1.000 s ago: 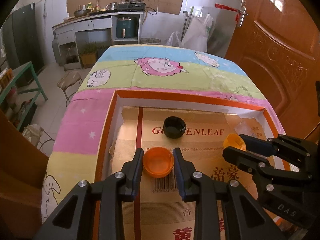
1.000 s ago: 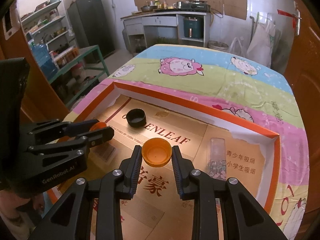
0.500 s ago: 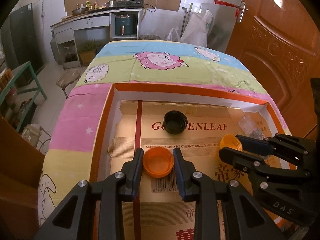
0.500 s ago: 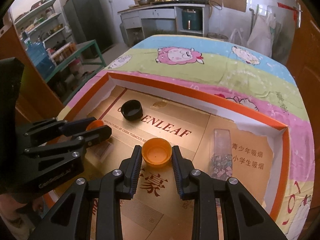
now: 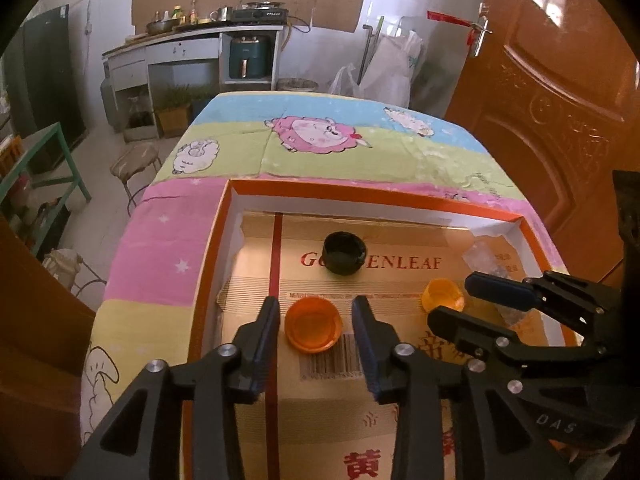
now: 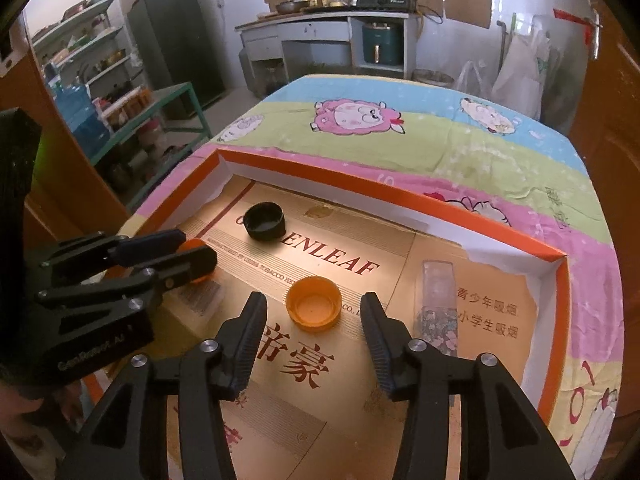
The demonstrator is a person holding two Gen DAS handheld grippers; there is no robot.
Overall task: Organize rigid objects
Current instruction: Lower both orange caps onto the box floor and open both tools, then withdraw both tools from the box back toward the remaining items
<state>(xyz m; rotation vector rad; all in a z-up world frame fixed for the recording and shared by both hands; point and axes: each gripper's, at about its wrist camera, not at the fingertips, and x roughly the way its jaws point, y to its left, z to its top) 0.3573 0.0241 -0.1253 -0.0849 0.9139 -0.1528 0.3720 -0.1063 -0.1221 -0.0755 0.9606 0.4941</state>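
Note:
A shallow cardboard tray with an orange rim (image 5: 372, 190) (image 6: 472, 220) lies on a cartoon-sheep cloth. In the left wrist view, my left gripper (image 5: 316, 326) is open around an orange cap (image 5: 313, 329) that rests on the tray floor. In the right wrist view, my right gripper (image 6: 314, 312) is open around a second orange cap (image 6: 314, 309), also resting on the floor. A black cap (image 5: 344, 253) (image 6: 265, 222) sits farther back. The right gripper (image 5: 472, 300) shows in the left wrist view beside its orange cap (image 5: 442, 294); the left gripper (image 6: 188, 252) shows in the right wrist view.
A clear plastic piece with a floral pattern (image 6: 437, 308) lies in the tray's right part. The tray's walls enclose all caps. A wooden door (image 5: 560, 92) stands to the right, a stool (image 5: 134, 162) and green shelf frame (image 6: 168, 112) to the left.
Both grippers have opened and let go of their orange caps, which now sit on the tray floor. Both grippers moved slightly forward and down.

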